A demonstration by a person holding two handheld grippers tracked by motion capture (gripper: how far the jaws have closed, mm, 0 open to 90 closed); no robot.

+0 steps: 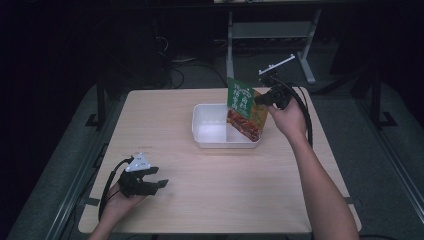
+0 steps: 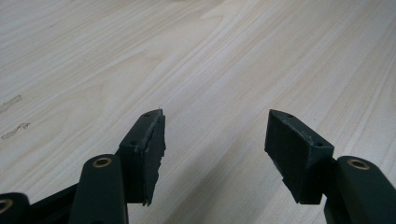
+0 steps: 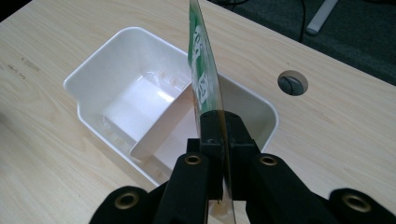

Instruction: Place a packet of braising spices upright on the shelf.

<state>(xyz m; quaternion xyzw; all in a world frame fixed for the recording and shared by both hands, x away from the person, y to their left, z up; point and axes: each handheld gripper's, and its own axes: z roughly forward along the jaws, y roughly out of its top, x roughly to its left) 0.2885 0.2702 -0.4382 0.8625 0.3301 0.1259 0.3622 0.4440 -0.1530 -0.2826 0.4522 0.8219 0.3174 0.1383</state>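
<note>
Right tongs (image 3: pixel 223 135) are clamped tight on the edge of a green-and-red snack packet (image 1: pixel 245 107), holding it upright over the right compartment of the white divided bin (image 1: pixel 200 135), lower corner dipping inside. Left tongs (image 1: pixel 159 183) sit spread wide with nothing between them, low over the near-left wooden bench (image 1: pixel 210 200).

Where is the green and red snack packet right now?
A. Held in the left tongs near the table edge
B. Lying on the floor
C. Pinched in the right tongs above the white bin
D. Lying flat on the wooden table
C: the right tongs are shut on the packet, holding it upright over the white bin, near its divider.
</note>
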